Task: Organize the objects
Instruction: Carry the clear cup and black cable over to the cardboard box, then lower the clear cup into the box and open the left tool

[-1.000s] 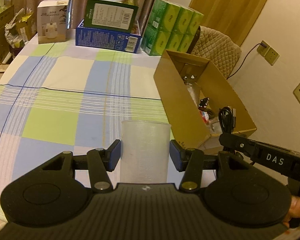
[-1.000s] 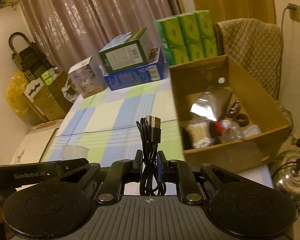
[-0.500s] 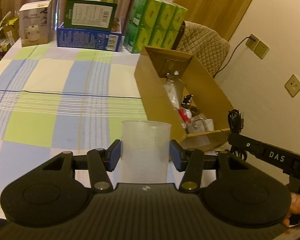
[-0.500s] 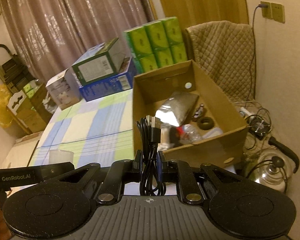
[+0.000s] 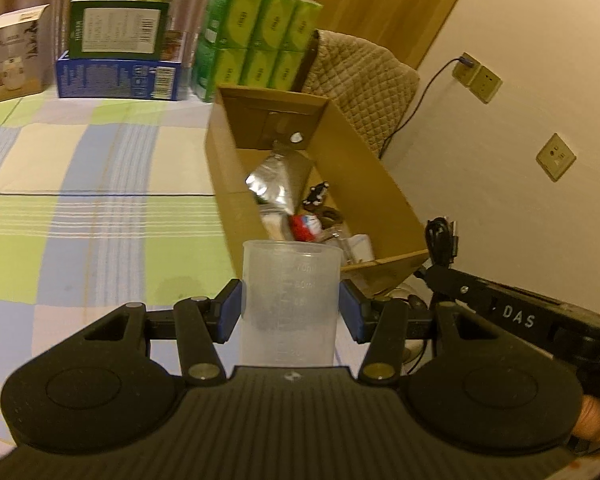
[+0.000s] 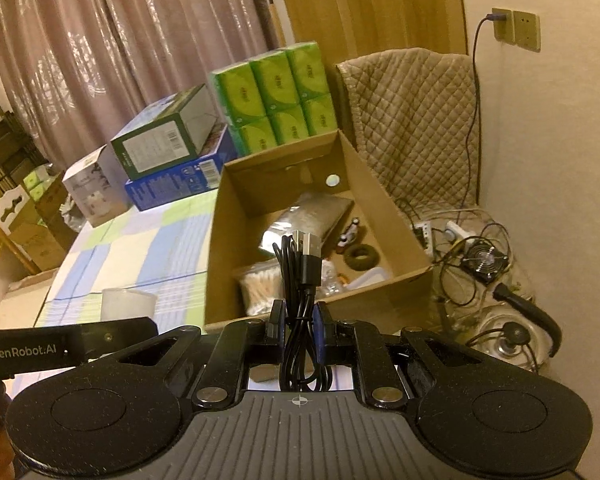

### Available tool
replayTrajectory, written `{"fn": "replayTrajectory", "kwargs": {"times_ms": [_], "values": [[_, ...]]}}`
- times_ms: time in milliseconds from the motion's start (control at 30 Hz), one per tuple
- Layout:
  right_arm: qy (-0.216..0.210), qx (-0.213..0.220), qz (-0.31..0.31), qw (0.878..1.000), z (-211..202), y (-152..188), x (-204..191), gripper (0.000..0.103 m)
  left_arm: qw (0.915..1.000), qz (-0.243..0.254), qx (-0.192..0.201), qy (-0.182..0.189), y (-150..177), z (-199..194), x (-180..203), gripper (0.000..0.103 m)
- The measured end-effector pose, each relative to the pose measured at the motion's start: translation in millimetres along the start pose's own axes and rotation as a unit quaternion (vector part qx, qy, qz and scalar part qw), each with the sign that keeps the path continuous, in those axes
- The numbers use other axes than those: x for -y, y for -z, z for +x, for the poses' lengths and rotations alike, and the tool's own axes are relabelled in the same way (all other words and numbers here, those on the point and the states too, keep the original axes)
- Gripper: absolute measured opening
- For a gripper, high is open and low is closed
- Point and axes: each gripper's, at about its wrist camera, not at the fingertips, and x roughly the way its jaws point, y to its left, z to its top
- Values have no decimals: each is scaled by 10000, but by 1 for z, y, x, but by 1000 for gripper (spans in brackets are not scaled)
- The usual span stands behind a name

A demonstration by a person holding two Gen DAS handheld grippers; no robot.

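My left gripper [image 5: 290, 312] is shut on a translucent plastic measuring cup [image 5: 290, 280], held upright in the air near the front left corner of the open cardboard box [image 5: 364, 168]. My right gripper [image 6: 299, 320] is shut on a coiled black USB cable [image 6: 300, 276], held above the near edge of the same box [image 6: 380, 200]. The cup also shows in the right wrist view [image 6: 128, 302], and the cable in the left wrist view [image 5: 442, 240]. The box holds a silver foil pouch [image 5: 280, 180], cotton swabs [image 6: 260, 284] and small items.
The checked tablecloth [image 5: 80, 200] covers the table left of the box. Green tissue packs [image 5: 256, 48], a blue box with a green box on it [image 5: 120, 52] and a white box [image 5: 14, 60] stand at the back. A quilted chair [image 6: 412, 120] and floor cables [image 6: 472, 264] lie right.
Both grippers have moved right and forward toward the cardboard box, each still holding its object. The box now sits closer and more central in both views.
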Motion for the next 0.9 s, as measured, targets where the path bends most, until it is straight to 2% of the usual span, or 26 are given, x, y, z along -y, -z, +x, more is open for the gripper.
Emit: {"fn": "replayTrajectory", "kwargs": {"times_ms": [367,900], "values": [[90,-16,-25,10000,7,-7,12,10,9999,78,-73,111,-12,25,24,47],[183,-90,-438,9988,30,-39,15,10,9998,90,-105,122,-33,46,31,47]]}}
